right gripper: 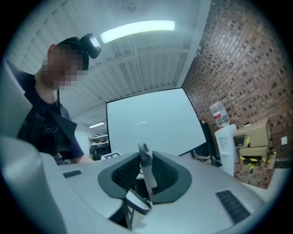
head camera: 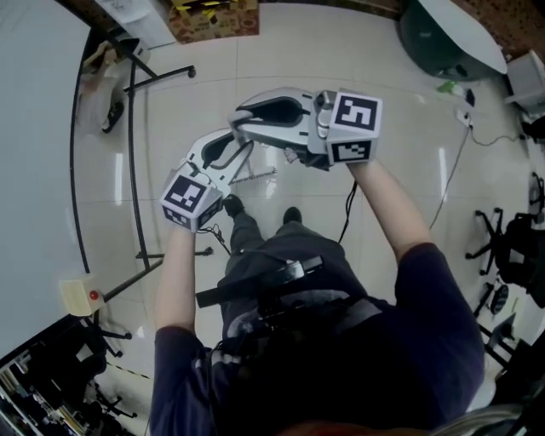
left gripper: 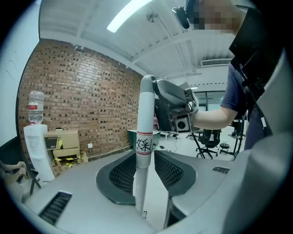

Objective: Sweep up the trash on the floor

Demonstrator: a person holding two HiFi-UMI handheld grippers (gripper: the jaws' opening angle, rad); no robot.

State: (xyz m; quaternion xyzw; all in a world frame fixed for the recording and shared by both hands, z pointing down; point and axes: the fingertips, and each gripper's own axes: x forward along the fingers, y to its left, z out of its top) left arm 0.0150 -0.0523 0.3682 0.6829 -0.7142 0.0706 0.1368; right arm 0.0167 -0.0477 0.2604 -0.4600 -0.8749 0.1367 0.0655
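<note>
White plastic pole (left gripper: 145,114) with a red-edged label, probably a broom's, stands pinched in the left tongs (left gripper: 147,156). The right tongs (right gripper: 145,173) clamp its top end. The broom seems to be being carried into place. No trash shows on the pale tiled floor (head camera: 255,60). Next, find the litter and lower the head beside it.

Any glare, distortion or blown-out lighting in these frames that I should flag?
Head view: strong fisheye bend, glare streaks on the floor. Left gripper view: dark round border, ceiling light blown out, pole sharp. Right gripper view: same border, light strip washed out, handle soft.
</note>
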